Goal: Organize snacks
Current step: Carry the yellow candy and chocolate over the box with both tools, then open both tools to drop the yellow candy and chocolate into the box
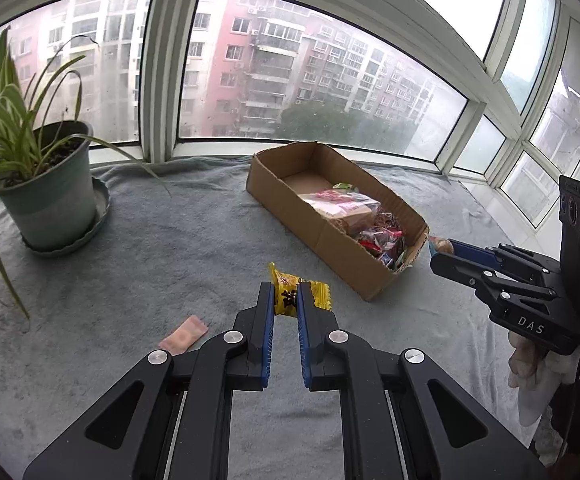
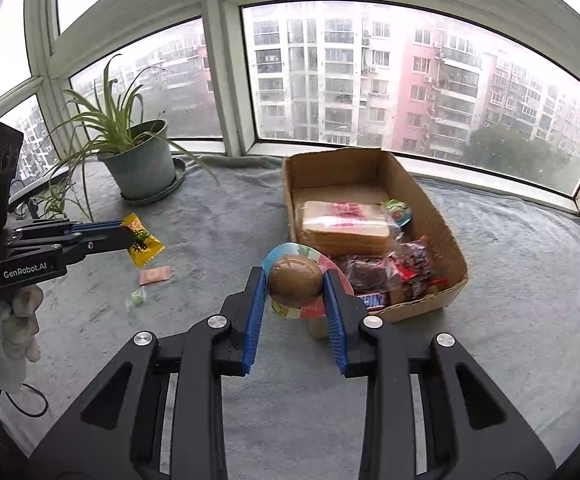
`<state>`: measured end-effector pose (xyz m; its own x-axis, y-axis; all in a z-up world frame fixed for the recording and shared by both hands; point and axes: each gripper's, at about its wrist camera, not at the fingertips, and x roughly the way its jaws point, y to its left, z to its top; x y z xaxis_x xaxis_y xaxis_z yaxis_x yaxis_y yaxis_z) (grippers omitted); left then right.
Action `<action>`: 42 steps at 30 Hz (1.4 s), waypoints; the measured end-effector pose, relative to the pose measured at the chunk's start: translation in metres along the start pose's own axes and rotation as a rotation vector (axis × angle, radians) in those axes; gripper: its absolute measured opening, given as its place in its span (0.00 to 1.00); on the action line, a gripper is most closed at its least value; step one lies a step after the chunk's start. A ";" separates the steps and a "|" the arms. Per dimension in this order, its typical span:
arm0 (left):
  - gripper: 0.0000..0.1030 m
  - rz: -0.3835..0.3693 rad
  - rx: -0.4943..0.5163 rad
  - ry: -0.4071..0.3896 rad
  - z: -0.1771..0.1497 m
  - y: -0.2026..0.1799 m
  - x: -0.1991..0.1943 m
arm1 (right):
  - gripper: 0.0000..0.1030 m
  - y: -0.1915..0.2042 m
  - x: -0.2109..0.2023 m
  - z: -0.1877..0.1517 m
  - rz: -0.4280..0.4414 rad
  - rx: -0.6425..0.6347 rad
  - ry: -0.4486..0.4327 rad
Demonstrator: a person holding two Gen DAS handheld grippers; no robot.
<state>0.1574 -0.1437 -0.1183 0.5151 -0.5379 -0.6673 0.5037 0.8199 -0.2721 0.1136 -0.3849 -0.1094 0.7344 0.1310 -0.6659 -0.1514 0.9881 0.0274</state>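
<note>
The left hand-held gripper (image 1: 284,294) pinches a yellow snack packet (image 1: 286,300); the right hand-held gripper (image 2: 295,284) grips a round brown snack (image 2: 295,283) beside the cardboard box (image 2: 430,200). Two small wrappers, pink (image 2: 154,275) and green (image 2: 136,298), lie on the counter (image 2: 218,240).

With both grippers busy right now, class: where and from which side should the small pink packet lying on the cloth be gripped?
The pink packet lies flat on the grey cloth, so there is probably no side face to pinch. Come from above, fingers straddling its short width near the middle, closing across the long edges. Approach from the left side: the green candy lies close by and the cardboard box is far right.
</note>
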 end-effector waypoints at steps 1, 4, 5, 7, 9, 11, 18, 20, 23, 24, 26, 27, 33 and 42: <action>0.09 -0.006 0.001 0.000 0.003 -0.003 0.003 | 0.29 -0.006 0.001 0.003 -0.011 0.004 -0.004; 0.09 -0.019 0.009 -0.003 0.015 -0.010 0.014 | 0.29 -0.026 0.005 0.011 -0.036 0.024 -0.010; 0.09 -0.023 0.013 -0.003 0.019 -0.014 0.019 | 0.29 -0.032 0.006 0.014 -0.044 0.030 -0.011; 0.09 -0.031 0.025 -0.002 0.025 -0.021 0.027 | 0.29 -0.044 0.010 0.017 -0.064 0.037 -0.013; 0.09 -0.043 0.036 -0.001 0.032 -0.029 0.035 | 0.29 -0.054 0.015 0.022 -0.083 0.041 -0.012; 0.09 -0.053 0.040 0.002 0.037 -0.037 0.045 | 0.29 -0.064 0.021 0.025 -0.096 0.050 -0.006; 0.09 -0.095 0.054 0.029 0.048 -0.065 0.079 | 0.29 -0.096 0.046 0.027 -0.114 0.111 0.023; 0.09 -0.108 0.050 0.042 0.049 -0.071 0.090 | 0.29 -0.102 0.053 0.026 -0.119 0.122 0.039; 0.09 -0.119 0.052 0.059 0.050 -0.080 0.102 | 0.29 -0.110 0.063 0.022 -0.131 0.130 0.060; 0.09 -0.123 0.053 0.064 0.049 -0.082 0.106 | 0.29 -0.113 0.066 0.021 -0.135 0.135 0.066; 0.09 -0.129 0.057 0.076 0.049 -0.087 0.113 | 0.29 -0.119 0.072 0.019 -0.133 0.154 0.076; 0.09 -0.128 0.059 0.080 0.049 -0.089 0.115 | 0.29 -0.122 0.074 0.018 -0.129 0.163 0.080; 0.09 -0.133 0.068 0.107 0.045 -0.097 0.125 | 0.31 -0.125 0.083 0.017 -0.111 0.185 0.102; 0.19 -0.124 0.081 0.133 0.044 -0.101 0.126 | 0.55 -0.118 0.082 0.020 -0.120 0.177 0.100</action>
<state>0.2018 -0.3024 -0.1444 0.3518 -0.5991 -0.7193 0.6146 0.7274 -0.3052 0.2046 -0.4889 -0.1525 0.6696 0.0116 -0.7426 0.0580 0.9960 0.0679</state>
